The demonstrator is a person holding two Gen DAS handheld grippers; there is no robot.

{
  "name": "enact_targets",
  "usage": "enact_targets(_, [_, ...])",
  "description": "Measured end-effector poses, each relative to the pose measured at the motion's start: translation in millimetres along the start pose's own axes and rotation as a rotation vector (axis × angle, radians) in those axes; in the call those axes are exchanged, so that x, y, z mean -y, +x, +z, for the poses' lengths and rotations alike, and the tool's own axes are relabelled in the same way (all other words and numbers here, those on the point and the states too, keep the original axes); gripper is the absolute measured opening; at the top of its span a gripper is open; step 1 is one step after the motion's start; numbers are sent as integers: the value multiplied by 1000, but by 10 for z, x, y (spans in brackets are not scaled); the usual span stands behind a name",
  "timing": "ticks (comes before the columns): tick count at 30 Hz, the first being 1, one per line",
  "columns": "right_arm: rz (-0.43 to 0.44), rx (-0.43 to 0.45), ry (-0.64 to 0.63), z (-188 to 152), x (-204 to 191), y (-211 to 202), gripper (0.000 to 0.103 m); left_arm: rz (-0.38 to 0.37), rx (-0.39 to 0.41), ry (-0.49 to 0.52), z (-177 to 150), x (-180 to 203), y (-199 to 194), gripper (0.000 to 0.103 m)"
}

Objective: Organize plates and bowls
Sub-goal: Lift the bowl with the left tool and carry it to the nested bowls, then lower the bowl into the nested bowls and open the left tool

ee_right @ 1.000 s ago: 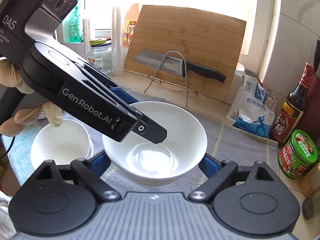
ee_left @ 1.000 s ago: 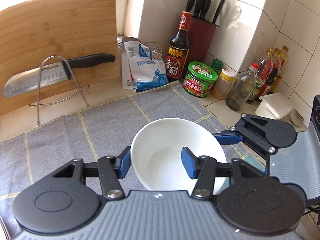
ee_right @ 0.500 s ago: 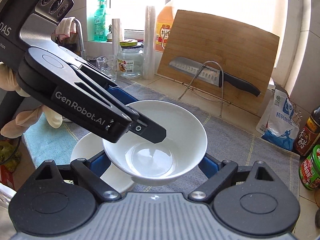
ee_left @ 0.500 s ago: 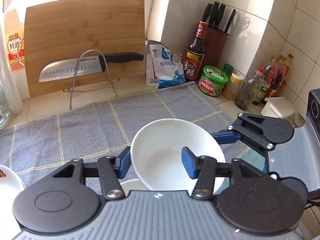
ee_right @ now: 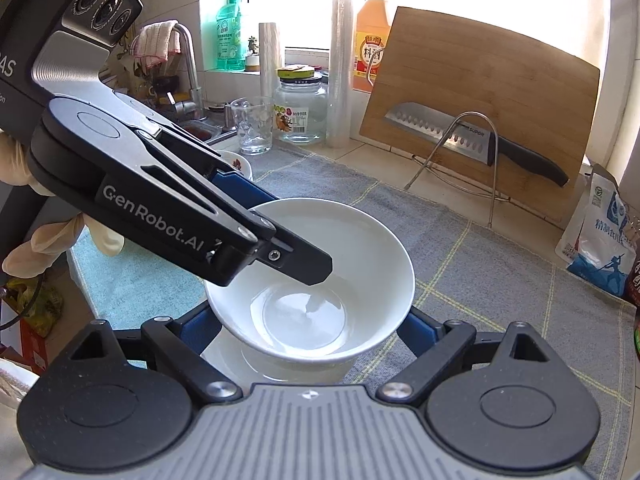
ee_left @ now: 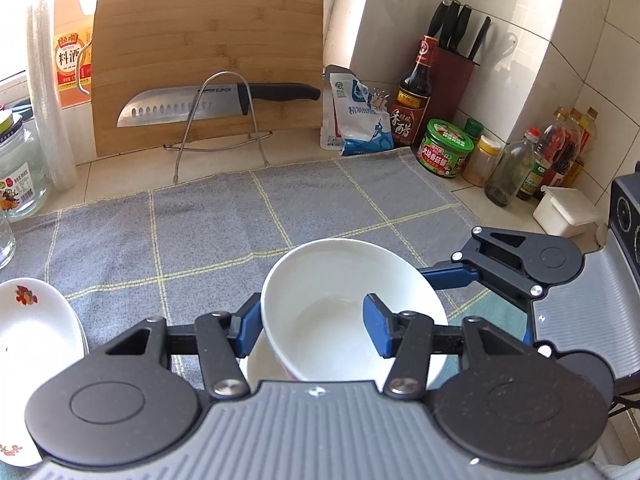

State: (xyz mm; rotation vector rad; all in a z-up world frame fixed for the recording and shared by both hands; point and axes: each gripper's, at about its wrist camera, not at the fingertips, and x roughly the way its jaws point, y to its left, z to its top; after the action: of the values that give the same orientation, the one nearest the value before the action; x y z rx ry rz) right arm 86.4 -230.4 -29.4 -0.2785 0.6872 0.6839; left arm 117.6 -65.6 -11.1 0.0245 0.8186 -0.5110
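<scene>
A white bowl point(ee_left: 340, 300) is pinched by its rim in my left gripper point(ee_left: 310, 326), one finger outside and one inside. It also shows in the right wrist view point(ee_right: 320, 280), held just above a second white bowl point(ee_right: 236, 356) on the grey towel; that bowl also shows in the left wrist view point(ee_left: 260, 364). My right gripper point(ee_right: 308, 330) is open, its blue fingers on either side of the held bowl and apart from its sides. The left gripper's arm point(ee_right: 180, 216) crosses the right wrist view. A white plate with a red flower print point(ee_left: 36, 332) lies at left.
The grey checked towel point(ee_left: 224, 224) covers the counter. At the back stand a bamboo cutting board point(ee_left: 208, 52), a knife on a wire rack point(ee_left: 216, 100), a salt bag, bottles, jars and a knife block point(ee_left: 452, 64). A glass jar point(ee_right: 300, 108), a cup and the sink tap point(ee_right: 188, 60) are at left.
Both grippers have carried the held bowl to the left over the towel. It now hangs right above the second bowl, and the flowered plate has come into view.
</scene>
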Motion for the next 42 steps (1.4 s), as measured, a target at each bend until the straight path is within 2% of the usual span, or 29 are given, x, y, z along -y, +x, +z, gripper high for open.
enact_targets(18, [20, -39, 10, -59, -94, 128, 95, -9, -19, -20, -160, -85, 27, 52])
enact_targets(38, [21, -48, -6, -114, -104, 171, 96, 18, -5, 5, -194, -59, 53, 53])
enact_targets(42, [37, -26, -3, -119, -100, 139, 103, 15, -7, 2, -201, -92, 56, 57])
